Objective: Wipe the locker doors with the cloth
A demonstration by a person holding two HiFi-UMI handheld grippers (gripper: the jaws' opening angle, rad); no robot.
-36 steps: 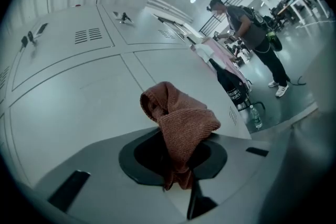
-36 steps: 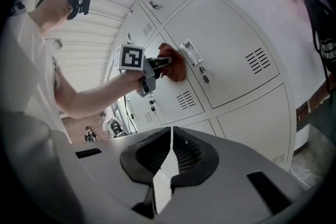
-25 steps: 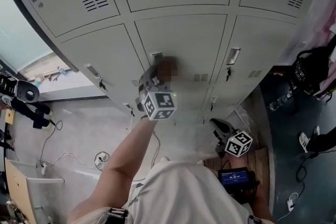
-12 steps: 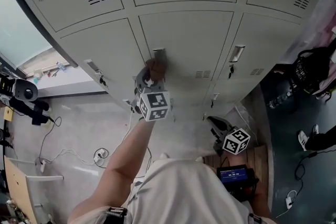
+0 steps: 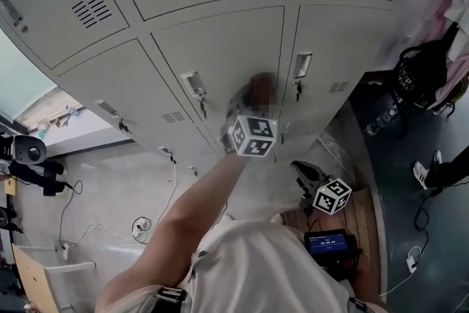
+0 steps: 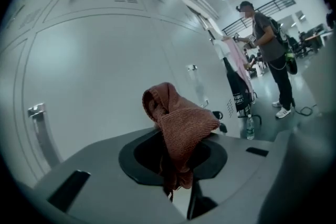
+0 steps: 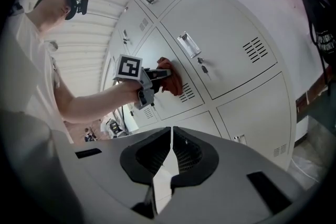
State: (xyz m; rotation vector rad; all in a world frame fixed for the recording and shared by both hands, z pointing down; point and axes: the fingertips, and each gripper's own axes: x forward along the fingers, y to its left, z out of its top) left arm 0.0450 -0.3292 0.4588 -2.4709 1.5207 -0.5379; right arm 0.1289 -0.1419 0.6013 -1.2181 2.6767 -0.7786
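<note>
The left gripper [image 5: 248, 105] has its jaws clamped on the reddish cloth [image 6: 176, 123], which bunches above them and appears pressed against the grey middle door [image 5: 220, 48]. A second ago the cloth sat at that door's handle [image 5: 193, 83]; it now lies well right of the handle, just beside the vent [image 7: 187, 93] and near the seam with the next door [image 5: 344, 33]. Judgement: a rightward wiping stroke is under way, and this door's lower right is being covered. The rest of the bank, the next door included, shows no sign either way of having been wiped. The right gripper [image 7: 170, 136] hangs low, away from the lockers, with its jaws together on nothing and no part in the work.
</note>
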